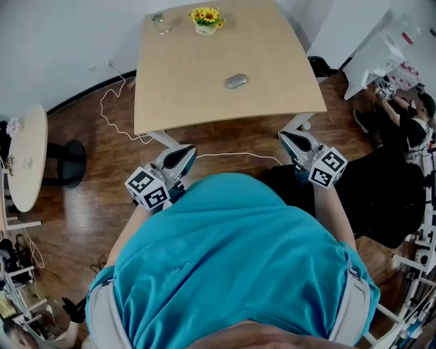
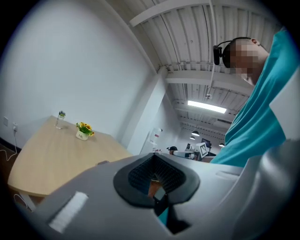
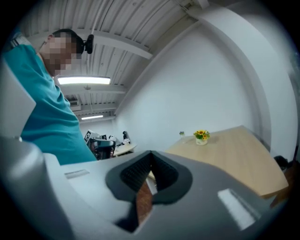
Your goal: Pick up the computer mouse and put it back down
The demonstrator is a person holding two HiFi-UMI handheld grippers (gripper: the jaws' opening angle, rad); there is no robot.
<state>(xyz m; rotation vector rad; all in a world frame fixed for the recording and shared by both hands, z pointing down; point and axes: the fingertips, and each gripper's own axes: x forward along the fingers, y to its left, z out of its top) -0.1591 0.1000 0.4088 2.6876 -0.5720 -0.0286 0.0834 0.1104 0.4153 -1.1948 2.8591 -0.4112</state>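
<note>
Empty and with jaws pressed together, the left gripper (image 1: 181, 155) and right gripper (image 1: 291, 140) hover short of the table (image 1: 178, 95). The computer mouse (image 1: 236, 80) lies mid-table at 12 o'clock (flowers (image 1: 206, 18) beyond). Reaching it unopened, the jaws could shove it away.

Your head camera is looking steeply down over your teal shirt (image 1: 231, 259) from well back, taking in the whole table (image 1: 184, 82) ahead. Your left gripper (image 1: 184, 153) camera is sitting right behind its jaws, facing level, catching the table at its left edge. The right gripper (image 1: 290, 139) camera is mirroring that, table at its right. All three are sharing the table and flower pot (image 1: 206, 20).
</note>
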